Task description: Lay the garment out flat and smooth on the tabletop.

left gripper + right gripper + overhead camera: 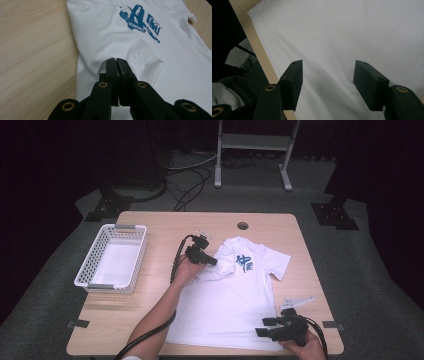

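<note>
While the white T-shirt [235, 295] lies spread face up on the desk [150, 225], collar away from the person and hem at the near edge, the high view shows the left claw [212, 262] at the shirt's left sleeve, where the cloth is bunched and drawn in toward the chest. The right claw [264, 327] sits low over the hem near the right corner. A white basket [112, 257] stands well apart at the desk's left side. The work in hand looks like a fold of the sleeve side inward, and it will go best if the far hand carries the cloth in one flat sweep, not a tug.

From the left gripper view, the left claw [116, 60] is pinched tight on a pleat of the T-shirt [100, 30] just below the blue print [141, 23]. Only a small tuck seems to be caught, so the pull should be gentle and low, or the pleat may slip out and the fold line skew.

From the right gripper view, the right claw [327, 72] stands wide apart, holding nothing, above the T-shirt [337, 30] beside the stitched hem [277, 60], which runs along the desk edge [254, 42]. It would do well to close on the hem on the same side as the sleeve, so both ends travel together and the crease stays straight.
</note>
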### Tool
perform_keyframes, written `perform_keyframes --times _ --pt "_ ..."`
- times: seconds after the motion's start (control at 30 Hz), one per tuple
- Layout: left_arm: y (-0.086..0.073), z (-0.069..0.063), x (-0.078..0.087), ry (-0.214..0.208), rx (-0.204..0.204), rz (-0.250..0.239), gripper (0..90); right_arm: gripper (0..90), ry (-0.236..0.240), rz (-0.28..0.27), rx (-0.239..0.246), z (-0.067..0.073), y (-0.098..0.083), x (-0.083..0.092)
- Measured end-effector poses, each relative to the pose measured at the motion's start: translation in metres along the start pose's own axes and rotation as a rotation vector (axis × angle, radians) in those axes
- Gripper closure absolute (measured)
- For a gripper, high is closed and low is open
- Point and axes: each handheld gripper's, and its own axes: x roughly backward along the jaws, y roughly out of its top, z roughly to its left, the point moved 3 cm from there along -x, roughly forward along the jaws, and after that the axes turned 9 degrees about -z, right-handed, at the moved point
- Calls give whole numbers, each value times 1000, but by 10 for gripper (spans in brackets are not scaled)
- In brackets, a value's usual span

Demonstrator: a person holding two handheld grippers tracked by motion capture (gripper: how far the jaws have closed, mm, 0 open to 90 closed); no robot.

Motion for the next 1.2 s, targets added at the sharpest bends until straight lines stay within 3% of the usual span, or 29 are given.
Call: perform_keyframes --times 0.3,0.53,0.83,1.2 --pt "3 -1 2 3 -14 2 898 406 -2 -6 1 0 -1 0" --pt "7 3 10 24 -12 -36 897 407 2 -6 -1 0 -1 1" --pt "5 29 33 35 67 -75 897 407 4 -7 -2 0 -2 1" --pt "4 42 52 64 89 -100 897 411 4 -11 1 0 -2 1"
